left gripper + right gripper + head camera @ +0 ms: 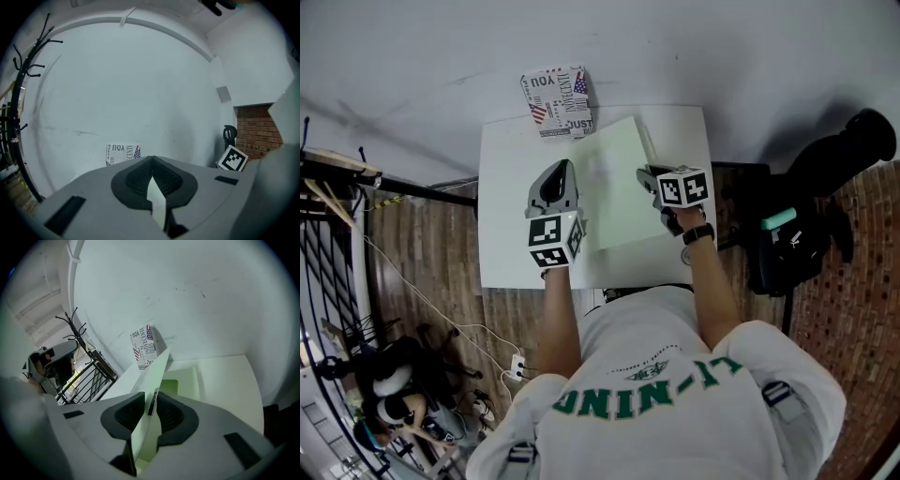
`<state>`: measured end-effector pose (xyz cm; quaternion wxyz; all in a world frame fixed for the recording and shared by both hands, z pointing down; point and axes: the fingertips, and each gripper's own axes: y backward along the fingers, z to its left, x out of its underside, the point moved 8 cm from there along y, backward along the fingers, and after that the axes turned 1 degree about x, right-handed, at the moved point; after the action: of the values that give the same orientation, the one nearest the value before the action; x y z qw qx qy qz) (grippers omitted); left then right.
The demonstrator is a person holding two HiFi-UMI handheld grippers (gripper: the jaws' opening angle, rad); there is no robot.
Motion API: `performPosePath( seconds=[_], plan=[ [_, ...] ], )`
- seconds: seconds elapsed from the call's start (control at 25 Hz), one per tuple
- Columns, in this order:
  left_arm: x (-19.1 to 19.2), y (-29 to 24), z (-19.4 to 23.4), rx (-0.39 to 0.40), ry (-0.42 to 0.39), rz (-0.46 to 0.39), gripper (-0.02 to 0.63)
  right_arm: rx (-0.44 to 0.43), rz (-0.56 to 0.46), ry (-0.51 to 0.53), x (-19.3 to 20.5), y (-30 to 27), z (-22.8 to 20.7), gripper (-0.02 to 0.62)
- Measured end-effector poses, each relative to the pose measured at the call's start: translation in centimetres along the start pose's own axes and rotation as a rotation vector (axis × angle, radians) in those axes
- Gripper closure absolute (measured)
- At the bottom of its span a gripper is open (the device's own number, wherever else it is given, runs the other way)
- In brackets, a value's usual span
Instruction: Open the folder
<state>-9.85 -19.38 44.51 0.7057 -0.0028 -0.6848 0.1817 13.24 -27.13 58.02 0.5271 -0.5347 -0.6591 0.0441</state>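
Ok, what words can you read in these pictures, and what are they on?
"YOU", "JUST": on the printed box at the table's far edge; the rest of its print is too small.
"LI-NING": green, upside down, on the person's shirt.
Dark label on the folder: too small to read.

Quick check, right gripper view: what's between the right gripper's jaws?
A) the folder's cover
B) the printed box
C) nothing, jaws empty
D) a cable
A: in the right gripper view the right gripper has its pads closed on the pale green folder cover, which stands raised edge-on above the white table.
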Motion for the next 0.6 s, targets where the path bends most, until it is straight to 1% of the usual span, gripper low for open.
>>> performPosePath(
  seconds=[0.24, 0.48, 0.6],
  plan=[
    [-0.2, 2.1, 1.1, -0.022, 0.006, -0.017, 0.592, -0.077, -0.039, -0.011, -0.9, 0.1, 3.0, 0.523],
    [-0.1, 4.3, 2.4, -0.054, 0.018, -0.032, 0.592, -0.074, -0.053, 0.009, -1.8, 0.1, 5.6, 0.531],
    [0.0, 5.4, 3.0, -0.067, 0.023, -0.035, 0.593, -0.035, -0.061, 0.022, -2.7, 0.7, 7.2, 0.535]
  ],
)
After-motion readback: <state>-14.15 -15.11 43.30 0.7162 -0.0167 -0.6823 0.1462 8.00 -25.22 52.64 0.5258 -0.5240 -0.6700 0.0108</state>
